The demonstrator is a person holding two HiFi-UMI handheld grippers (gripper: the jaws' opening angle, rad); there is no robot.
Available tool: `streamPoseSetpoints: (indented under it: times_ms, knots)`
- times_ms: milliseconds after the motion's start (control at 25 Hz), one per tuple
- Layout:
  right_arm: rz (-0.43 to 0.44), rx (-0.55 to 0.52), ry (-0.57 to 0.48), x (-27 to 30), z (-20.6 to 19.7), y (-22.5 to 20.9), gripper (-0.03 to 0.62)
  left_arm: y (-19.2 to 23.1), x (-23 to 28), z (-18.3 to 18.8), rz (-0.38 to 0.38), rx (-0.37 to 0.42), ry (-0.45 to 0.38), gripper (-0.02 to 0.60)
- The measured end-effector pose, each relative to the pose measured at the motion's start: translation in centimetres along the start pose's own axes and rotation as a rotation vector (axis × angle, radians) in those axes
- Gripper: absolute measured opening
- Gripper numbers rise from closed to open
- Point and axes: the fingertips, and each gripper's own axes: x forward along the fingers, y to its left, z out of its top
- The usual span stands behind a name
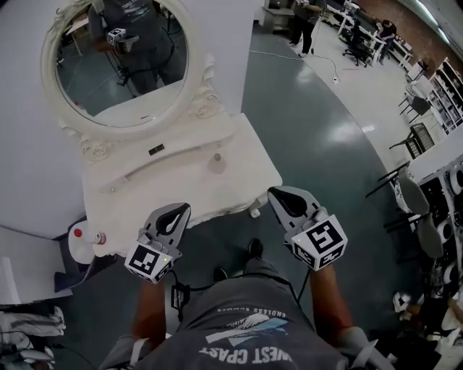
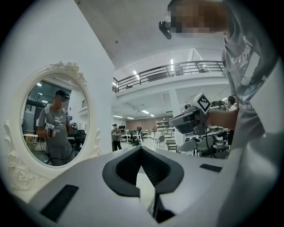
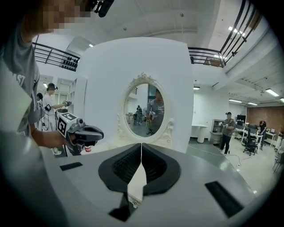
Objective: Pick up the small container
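Observation:
A small pale container (image 1: 216, 163) stands on the white dressing table (image 1: 137, 199), right of its middle and below the oval mirror (image 1: 119, 61). Both grippers hover in front of the table's near edge, short of the container. My left gripper (image 1: 178, 210) is shut with nothing between its jaws and points at the table edge; its tips (image 2: 141, 147) meet in the left gripper view. My right gripper (image 1: 278, 194) is also shut and empty, just off the table's right front corner, with its tips (image 3: 141, 144) together. Each gripper shows in the other's view: the right gripper (image 2: 191, 119), the left gripper (image 3: 83, 132).
A white bottle with a red cap (image 1: 81, 236) sits low at the table's left end. The mirror frame (image 3: 144, 111) rises behind the table against a white wall. Chairs (image 1: 412, 199) stand on the grey floor at the right. People (image 1: 305, 22) stand far back.

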Motion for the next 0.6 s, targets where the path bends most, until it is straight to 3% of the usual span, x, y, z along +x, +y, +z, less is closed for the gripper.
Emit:
streamPoseSetpoints:
  times_ms: [280, 600]
  knots:
    - [0.110, 0.003, -0.006, 4.9, -0.6, -1.6, 0.027, 2.8, 0.4, -1.7, 0.105, -0.018, 0.050, 0.015]
    - [0.206, 0.010, 0.007, 9.0, -0.8, -4.2, 0.028, 5.0, 3.6, -2.4, 0.169, -0.030, 0.091, 0.015]
